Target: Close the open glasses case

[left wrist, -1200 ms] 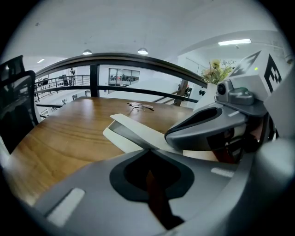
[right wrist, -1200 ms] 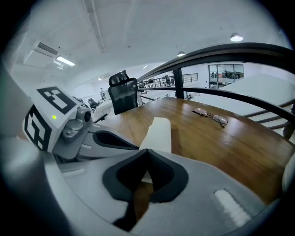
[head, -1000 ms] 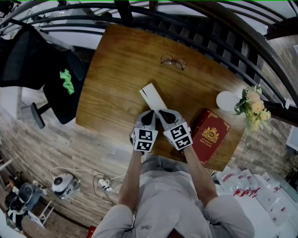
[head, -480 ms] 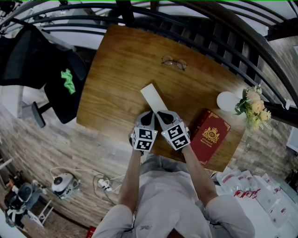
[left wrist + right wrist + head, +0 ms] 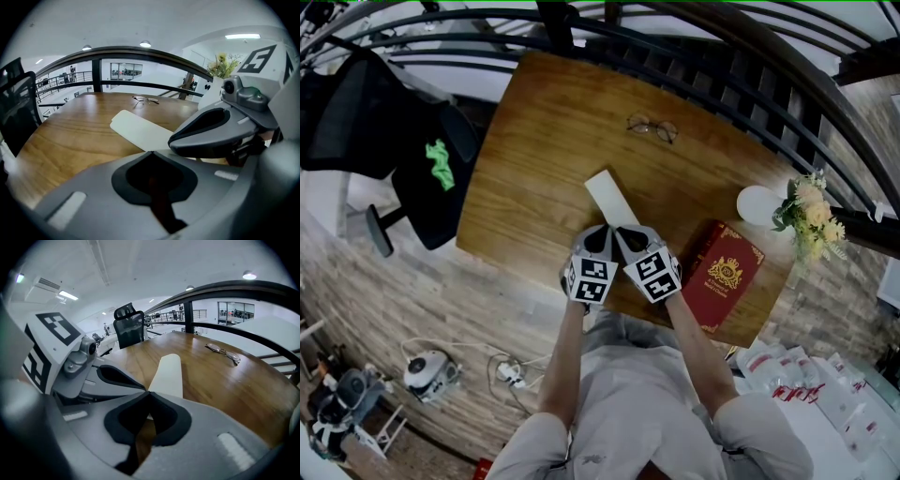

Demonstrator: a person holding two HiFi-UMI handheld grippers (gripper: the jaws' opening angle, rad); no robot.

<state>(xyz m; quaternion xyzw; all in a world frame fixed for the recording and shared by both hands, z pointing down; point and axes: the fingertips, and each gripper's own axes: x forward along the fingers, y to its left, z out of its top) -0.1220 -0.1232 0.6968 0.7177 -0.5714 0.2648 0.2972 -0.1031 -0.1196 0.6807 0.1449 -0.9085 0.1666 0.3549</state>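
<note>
Head view: your left gripper [image 5: 602, 231] and right gripper [image 5: 624, 232] are both pinched together, empty, right at the near end of the white glasses case [image 5: 610, 198] mid-frame. Looks unfolded flat, so closing's not done yet.

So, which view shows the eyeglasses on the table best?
The head view: from above, the eyeglasses show whole, both round lenses clear. The right gripper view shows them low and side-on; the left gripper view, small and far.
</note>
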